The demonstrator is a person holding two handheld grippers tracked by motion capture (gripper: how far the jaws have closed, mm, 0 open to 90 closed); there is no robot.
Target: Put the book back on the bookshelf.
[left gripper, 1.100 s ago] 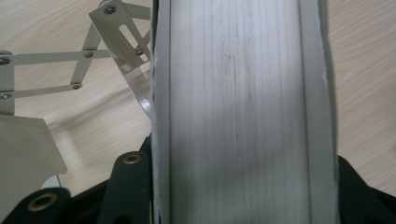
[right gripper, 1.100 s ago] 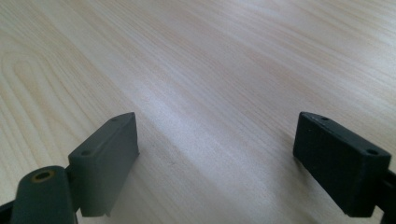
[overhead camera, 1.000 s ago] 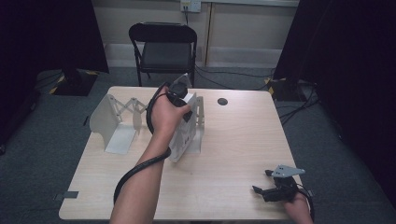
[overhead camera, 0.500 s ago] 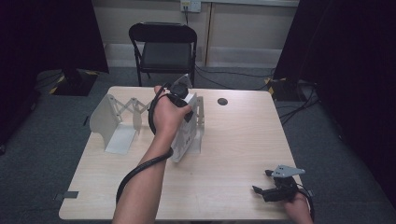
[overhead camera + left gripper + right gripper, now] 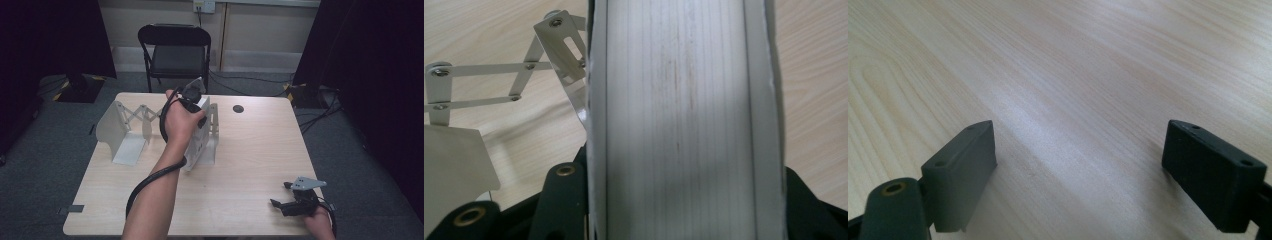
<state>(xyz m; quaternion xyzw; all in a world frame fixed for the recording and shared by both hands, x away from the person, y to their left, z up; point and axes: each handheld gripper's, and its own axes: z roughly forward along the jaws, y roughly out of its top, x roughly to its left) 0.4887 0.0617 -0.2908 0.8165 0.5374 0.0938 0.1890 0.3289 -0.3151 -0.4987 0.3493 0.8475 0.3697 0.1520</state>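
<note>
A thick white book (image 5: 199, 145) stands upright on the table between the plates of a grey metal expanding book rack (image 5: 131, 120). My left gripper (image 5: 196, 111) comes down on the book's top from above and is shut on it. In the left gripper view the book's page edge (image 5: 684, 120) runs up between the black fingers (image 5: 565, 200), and the rack's scissor links (image 5: 484, 85) lie to its left. My right gripper (image 5: 279, 194) rests low at the table's front right corner, far from the book. It is open (image 5: 1080, 165) with bare wood between its fingers.
The light wooden table (image 5: 260, 150) has a small black round disc (image 5: 238, 108) near its far edge. A black folding chair (image 5: 175, 50) stands behind the table. Cables lie on the grey carpet at the back right. Dark curtains hang on both sides.
</note>
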